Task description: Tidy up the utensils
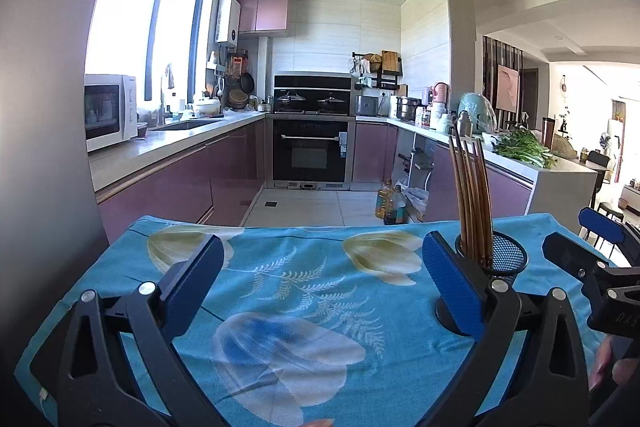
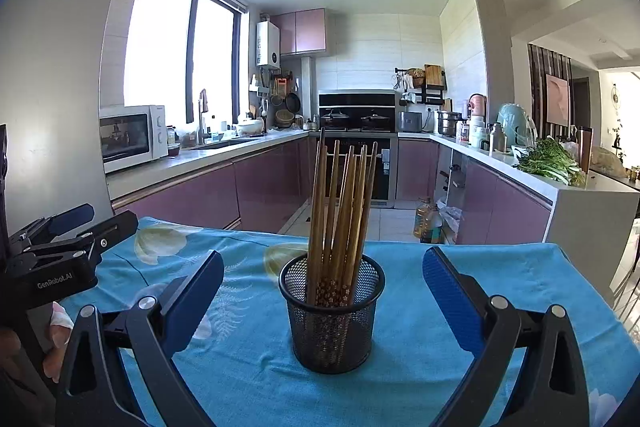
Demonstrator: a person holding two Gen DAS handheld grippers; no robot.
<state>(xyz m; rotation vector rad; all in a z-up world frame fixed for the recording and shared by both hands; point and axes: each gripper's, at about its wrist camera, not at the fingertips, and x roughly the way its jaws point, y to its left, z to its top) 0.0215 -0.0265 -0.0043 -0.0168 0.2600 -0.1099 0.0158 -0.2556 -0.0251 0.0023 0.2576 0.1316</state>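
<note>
A black mesh holder stands upright on a table with a blue flowered cloth. Several brown wooden chopsticks stand in it, leaning a little. My right gripper is open and empty, its blue pads wide apart on either side of the holder without touching it. My left gripper is open and empty over the bare cloth. The holder with the chopsticks stands just behind its right finger. The right gripper shows at the right edge of the left wrist view.
Beyond the table's far edge is a kitchen floor with oil bottles. Purple cabinets line both sides. A microwave stands on the left counter and greens lie on the right counter. An oven is at the back.
</note>
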